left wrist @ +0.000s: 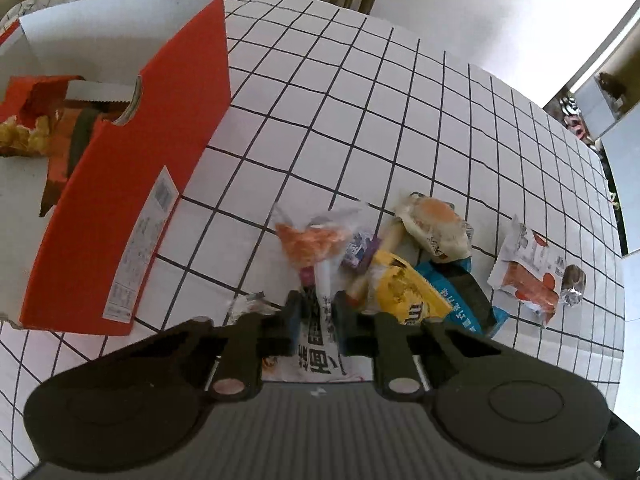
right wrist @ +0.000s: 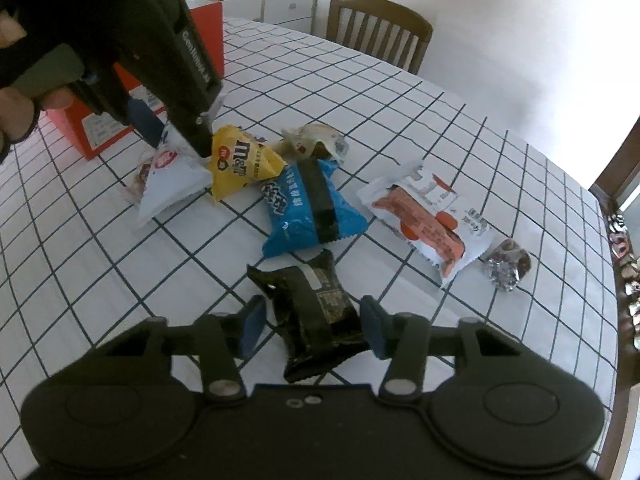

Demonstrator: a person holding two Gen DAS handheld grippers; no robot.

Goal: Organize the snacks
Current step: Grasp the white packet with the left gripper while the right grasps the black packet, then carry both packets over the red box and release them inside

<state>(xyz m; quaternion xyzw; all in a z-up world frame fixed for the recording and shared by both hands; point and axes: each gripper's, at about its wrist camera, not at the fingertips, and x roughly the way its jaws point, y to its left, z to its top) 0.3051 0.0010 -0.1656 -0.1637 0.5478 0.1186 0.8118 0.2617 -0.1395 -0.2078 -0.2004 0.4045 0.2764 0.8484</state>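
A table covered by a white cloth with a dark grid [left wrist: 360, 92] carries a loose heap of snack packets and an orange cardboard box [left wrist: 132, 184]. The box stands toward the table's far left part, with its top open; a red bag of crisps [left wrist: 28, 120] and other packets are seen inside it.

The left gripper [left wrist: 316, 316] is closed on a white packet [left wrist: 324, 304] printed with black characters, its 2 fingers pressed against the packet's sides. This packet lies at the near end of the heap, just beside a yellow chocolate bag [left wrist: 404, 284]. A clear packet with orange contents [left wrist: 308, 240], a bun in a clear wrapper [left wrist: 436, 224] and a blue packet with a black band [left wrist: 468, 300] are gathered close around the yellow bag.

The right gripper [right wrist: 314, 328] is set around a black packet [right wrist: 316, 312], which lies nearest the table's front edge. Its right pad touches the packet's side; whether the left pad touches cannot be told, so a firm grip cannot be confirmed. In the right wrist view, the blue packet is just beyond the black one.

A white and orange packet [right wrist: 432, 216] lies apart toward the table's right edge, with a small foil-wrapped sweet [right wrist: 508, 264] just beside it. A wooden chair [right wrist: 380, 28] stands at the far edge.
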